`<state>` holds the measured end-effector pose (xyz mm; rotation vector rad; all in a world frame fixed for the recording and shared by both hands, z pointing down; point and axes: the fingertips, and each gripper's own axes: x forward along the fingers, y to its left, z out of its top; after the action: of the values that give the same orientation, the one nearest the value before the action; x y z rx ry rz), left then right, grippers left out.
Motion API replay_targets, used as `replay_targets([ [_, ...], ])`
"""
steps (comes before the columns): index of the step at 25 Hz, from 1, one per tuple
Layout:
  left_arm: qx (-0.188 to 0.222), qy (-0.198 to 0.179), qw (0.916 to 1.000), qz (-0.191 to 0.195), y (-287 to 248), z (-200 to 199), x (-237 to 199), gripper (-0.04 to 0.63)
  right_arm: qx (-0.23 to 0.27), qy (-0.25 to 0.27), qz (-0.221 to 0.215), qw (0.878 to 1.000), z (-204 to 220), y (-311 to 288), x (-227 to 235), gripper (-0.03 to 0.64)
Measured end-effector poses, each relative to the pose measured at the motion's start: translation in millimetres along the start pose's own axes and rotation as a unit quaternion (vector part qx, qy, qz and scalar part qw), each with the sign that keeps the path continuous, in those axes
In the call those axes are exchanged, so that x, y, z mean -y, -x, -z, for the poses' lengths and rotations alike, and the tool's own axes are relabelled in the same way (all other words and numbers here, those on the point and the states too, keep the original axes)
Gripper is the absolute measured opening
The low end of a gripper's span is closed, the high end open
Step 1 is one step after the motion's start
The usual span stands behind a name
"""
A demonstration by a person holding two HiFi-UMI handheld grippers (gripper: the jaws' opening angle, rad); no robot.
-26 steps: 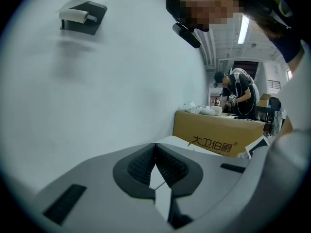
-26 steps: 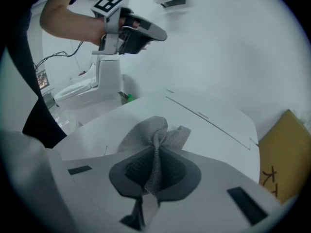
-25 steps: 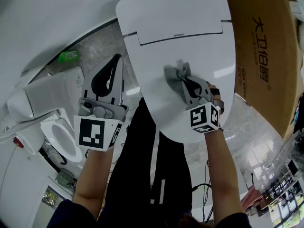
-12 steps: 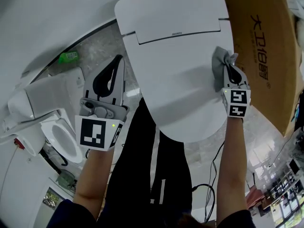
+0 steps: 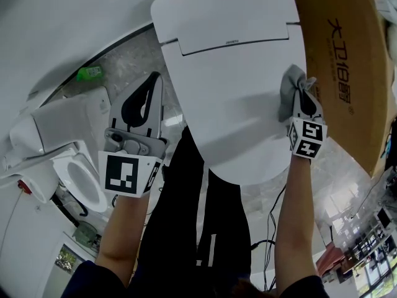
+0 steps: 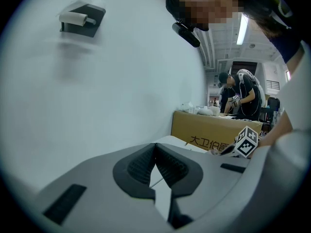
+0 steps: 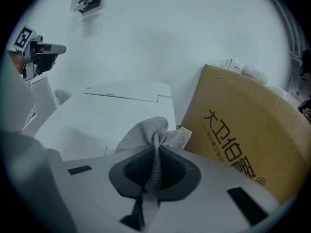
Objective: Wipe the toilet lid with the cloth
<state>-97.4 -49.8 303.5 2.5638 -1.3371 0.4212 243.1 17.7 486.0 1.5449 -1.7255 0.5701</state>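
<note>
Cloth: a grey cloth [image 5: 288, 87], bunched up, sits at the right edge of the toilet lid [image 5: 229, 104], about midway along that edge and near a cardboard box [image 5: 347, 61].
Right gripper: the right gripper [image 7: 155, 152] has its 2 jaws pinched on a fold of the cloth. The loose part spills past the tips and appears to rest on the lid.
Left gripper: the left gripper [image 5: 149, 87] has its 2 jaws pressed together at the tips, with nothing between them. It hangs off the lid's left edge, above the floor [image 5: 127, 64], clear of the lid.
Lid axis: the long axis runs from the hinge line at the far end to the rounded front by the person's legs. The short axis runs left to right.
Deciding relation: almost all the bare lid lies to the left of the cloth, across the short axis. To the right there is only the rim, then the box.
Nearer hand: the right, already on the lid.
Likely next move: a stroke leftward across the lid, or along the rim toward either end.
Risk: the cloth could slide over the right rim or catch on the box.
</note>
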Motion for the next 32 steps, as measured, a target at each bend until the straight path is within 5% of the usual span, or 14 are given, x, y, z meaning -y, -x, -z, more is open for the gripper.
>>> replay_targets([
  [17, 0.003, 0.008, 0.9999, -0.009, 8.2, 2.9, -2.6, 0.014, 0.03, 0.101, -0.136, 0.985, -24.4, 18.5, -153.8, 0.037],
  [32, -0.006, 0.005, 0.9998, -0.017, 15.4, 11.6, -5.8, 0.014, 0.059, 0.251, -0.33, 0.908, -26.6, 51.2, -327.0, 0.037],
])
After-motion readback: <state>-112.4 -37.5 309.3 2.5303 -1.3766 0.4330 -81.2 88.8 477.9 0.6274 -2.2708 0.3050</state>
